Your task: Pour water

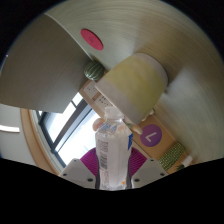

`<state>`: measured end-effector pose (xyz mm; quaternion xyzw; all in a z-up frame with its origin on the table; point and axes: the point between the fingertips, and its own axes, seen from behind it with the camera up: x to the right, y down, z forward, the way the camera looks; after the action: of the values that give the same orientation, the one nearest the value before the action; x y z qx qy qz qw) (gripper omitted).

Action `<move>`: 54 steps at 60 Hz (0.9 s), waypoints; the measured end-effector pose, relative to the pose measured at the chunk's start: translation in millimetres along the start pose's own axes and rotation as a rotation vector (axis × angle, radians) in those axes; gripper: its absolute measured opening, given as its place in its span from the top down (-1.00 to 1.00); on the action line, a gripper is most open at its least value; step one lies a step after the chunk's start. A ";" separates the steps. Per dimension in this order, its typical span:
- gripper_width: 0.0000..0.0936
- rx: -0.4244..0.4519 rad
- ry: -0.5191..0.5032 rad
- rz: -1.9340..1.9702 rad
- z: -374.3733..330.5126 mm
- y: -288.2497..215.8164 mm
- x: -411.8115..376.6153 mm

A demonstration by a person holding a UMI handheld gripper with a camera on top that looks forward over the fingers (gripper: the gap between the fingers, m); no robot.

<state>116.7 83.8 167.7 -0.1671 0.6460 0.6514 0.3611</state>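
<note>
My gripper (112, 168) is shut on a clear plastic water bottle (113, 150). The magenta pads (87, 161) press its sides. The whole view is rolled over, so the bottle is tilted. Its neck (98, 96) points forward at a pale yellow cup (138, 82) that stands on the round light wooden table (105, 25). The bottle's mouth is at the cup's rim, on its near side. I cannot make out whether water is flowing.
A pink round coaster (92, 39) lies on the table beyond the cup. A purple disc with a white mark (151, 133) sits close to the cup's base. A green-patterned object (172, 153) is near the purple disc. A window (60, 122) shows past the table's edge.
</note>
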 end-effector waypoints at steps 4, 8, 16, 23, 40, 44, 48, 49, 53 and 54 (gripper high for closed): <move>0.24 0.015 -0.010 0.050 0.9 -2.3 -2.3; 0.24 0.016 -0.028 0.058 -0.3 -2.1 -5.3; 0.24 -0.023 -0.018 -0.075 -3.1 11.1 -11.6; 0.24 -0.127 0.029 -0.451 -1.1 44.7 -24.1; 0.24 -0.267 0.045 -1.602 6.9 71.1 -91.9; 0.24 -0.247 0.070 -1.840 11.5 60.5 -112.0; 0.24 -0.202 0.098 -2.041 13.7 43.8 -133.0; 0.24 -0.191 0.101 -2.081 14.7 40.9 -138.8; 0.24 -0.131 0.139 -2.218 17.6 22.2 -157.9; 0.24 -0.119 0.138 -2.251 19.8 13.4 -160.5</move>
<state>222.0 63.3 289.3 -0.7068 0.1144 -0.0256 0.6976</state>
